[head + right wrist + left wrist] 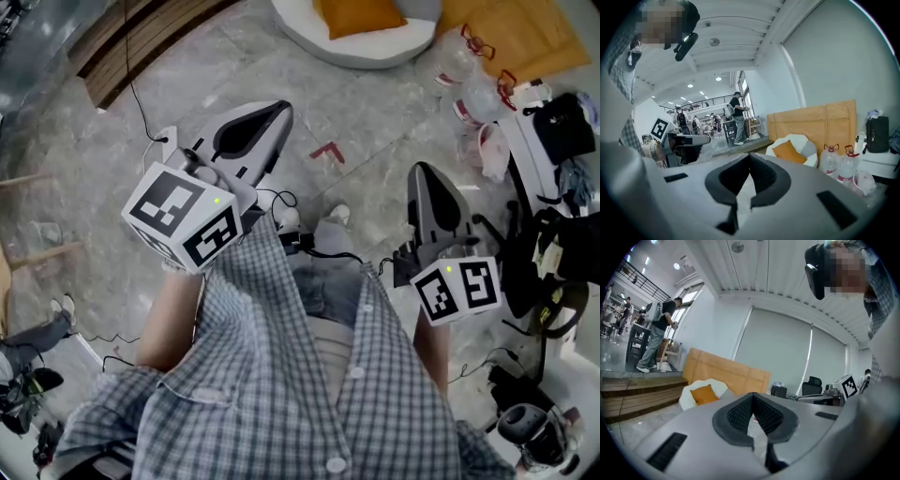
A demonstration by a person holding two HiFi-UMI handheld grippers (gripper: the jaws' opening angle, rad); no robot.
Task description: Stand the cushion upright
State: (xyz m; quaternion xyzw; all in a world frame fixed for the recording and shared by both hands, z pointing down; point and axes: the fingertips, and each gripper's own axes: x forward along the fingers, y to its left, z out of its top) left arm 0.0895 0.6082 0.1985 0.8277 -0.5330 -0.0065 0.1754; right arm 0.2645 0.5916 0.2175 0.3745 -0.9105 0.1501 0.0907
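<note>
Grey stone floor (394,112) separates the person from the orange cushion (356,14), reclined on a white seat (309,37) at top centre. Left gripper (279,111) and right gripper (424,172), fingers closed and empty, likely must first approach and open.

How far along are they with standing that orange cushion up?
Done: nothing that shows. The cushion lies slanted on the white seat across the floor, well away from both grippers.
In hand: nothing. The left gripper and right gripper are shut and empty, held out in front of the person.
Left: probably everything: go to the seat, grip the cushion and set it upright.
</note>
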